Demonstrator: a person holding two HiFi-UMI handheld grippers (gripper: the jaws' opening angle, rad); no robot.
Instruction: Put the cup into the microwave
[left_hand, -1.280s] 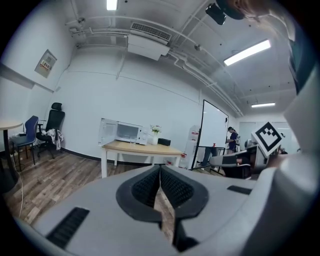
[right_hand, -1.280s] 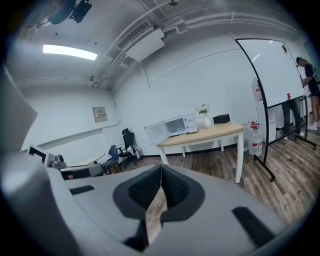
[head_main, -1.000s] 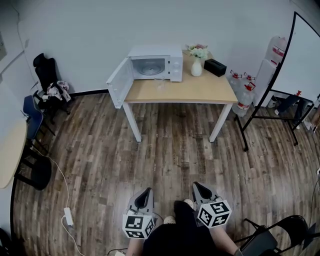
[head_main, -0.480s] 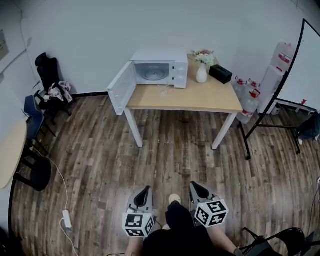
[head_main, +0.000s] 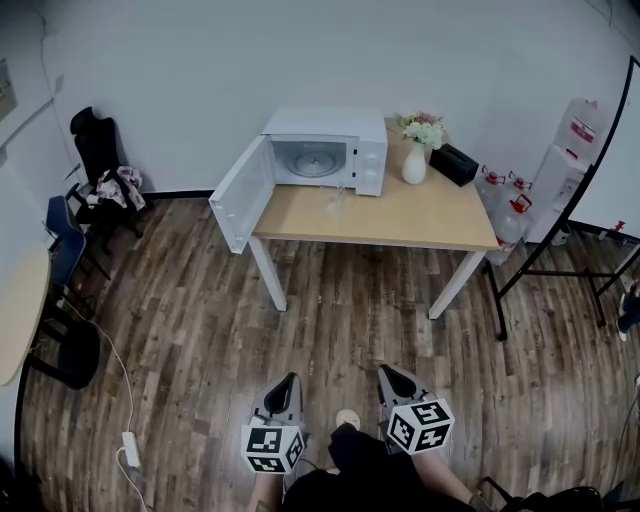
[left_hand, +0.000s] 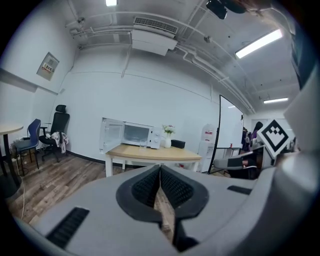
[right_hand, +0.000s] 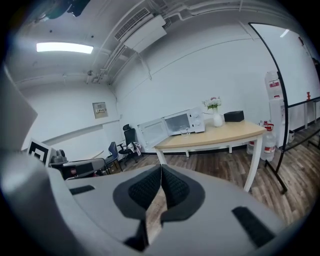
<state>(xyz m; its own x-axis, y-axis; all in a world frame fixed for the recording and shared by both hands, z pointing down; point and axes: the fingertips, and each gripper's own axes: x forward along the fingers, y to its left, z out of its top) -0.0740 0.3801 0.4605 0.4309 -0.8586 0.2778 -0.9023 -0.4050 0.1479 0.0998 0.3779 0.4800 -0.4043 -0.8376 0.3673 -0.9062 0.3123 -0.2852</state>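
Note:
A clear glass cup (head_main: 333, 199) stands on the wooden table (head_main: 400, 216), just in front of the white microwave (head_main: 325, 150), whose door (head_main: 240, 194) hangs open to the left. The same cup (left_hand: 143, 145) shows small and far off in the left gripper view, and the cup (right_hand: 184, 132) does too in the right gripper view. My left gripper (head_main: 291, 383) and right gripper (head_main: 384, 374) are side by side low over the floor, well short of the table. Both are shut, with nothing between their jaws.
A vase of flowers (head_main: 416, 160) and a black box (head_main: 456, 164) sit right of the microwave. Water bottles (head_main: 506, 197) and a black frame stand (head_main: 570, 215) are beside the table's right end. Chairs (head_main: 95, 150) line the left wall; a cable with a power strip (head_main: 128, 447) lies on the floor.
Both grippers have come forward across the floor toward the table, still shut and empty. The table and microwave sit a little nearer and further right in the head view.

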